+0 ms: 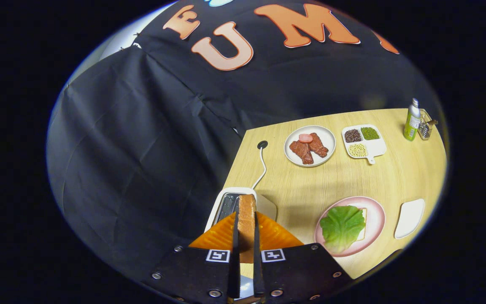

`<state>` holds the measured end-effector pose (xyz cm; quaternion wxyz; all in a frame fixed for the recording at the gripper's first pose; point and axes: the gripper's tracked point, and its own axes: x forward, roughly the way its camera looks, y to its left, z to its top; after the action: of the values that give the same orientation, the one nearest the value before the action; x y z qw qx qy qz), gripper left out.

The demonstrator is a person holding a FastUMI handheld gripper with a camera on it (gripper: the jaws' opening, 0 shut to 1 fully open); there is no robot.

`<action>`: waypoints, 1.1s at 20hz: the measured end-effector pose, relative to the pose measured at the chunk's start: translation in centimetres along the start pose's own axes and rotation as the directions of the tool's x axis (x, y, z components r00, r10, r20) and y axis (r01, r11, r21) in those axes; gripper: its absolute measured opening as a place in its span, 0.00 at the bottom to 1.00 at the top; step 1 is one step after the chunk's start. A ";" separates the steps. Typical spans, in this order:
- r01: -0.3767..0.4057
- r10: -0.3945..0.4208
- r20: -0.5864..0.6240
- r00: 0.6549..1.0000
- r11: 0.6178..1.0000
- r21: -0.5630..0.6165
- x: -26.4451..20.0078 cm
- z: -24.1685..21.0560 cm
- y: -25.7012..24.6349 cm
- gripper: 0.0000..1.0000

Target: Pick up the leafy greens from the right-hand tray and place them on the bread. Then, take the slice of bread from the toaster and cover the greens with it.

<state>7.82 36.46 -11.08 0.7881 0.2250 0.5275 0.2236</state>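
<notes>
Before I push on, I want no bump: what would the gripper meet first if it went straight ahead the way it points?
The gripper is shut on the bread slice, and the toaster lies just beyond, so it would likely come first; depth is unclear.

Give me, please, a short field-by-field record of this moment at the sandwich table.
gripper: shut on bread slice
bread slice: upright between the fingers, above the toaster
toaster: white, just ahead of the fingers, cord running off across the table
greens: lying on the bread on the pink plate, not yet covered
white tray: beside the pink plate
meat plate: far side of the table
divided dish: three fillings
bottle: far corner
</notes>
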 end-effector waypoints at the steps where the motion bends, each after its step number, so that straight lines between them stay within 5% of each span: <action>1: -0.002 0.002 0.003 1.000 1.000 0.009 -0.4 0.1 -0.9 0.13; 14: -0.012 0.015 -0.018 1.000 0.989 0.144 1.2 -3.5 -12.5 0.13; 22: 0.001 0.006 -0.054 0.999 0.992 0.128 3.8 -6.3 -18.3 0.13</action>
<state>5.37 24.82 -26.86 0.7571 0.2694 0.5617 0.1966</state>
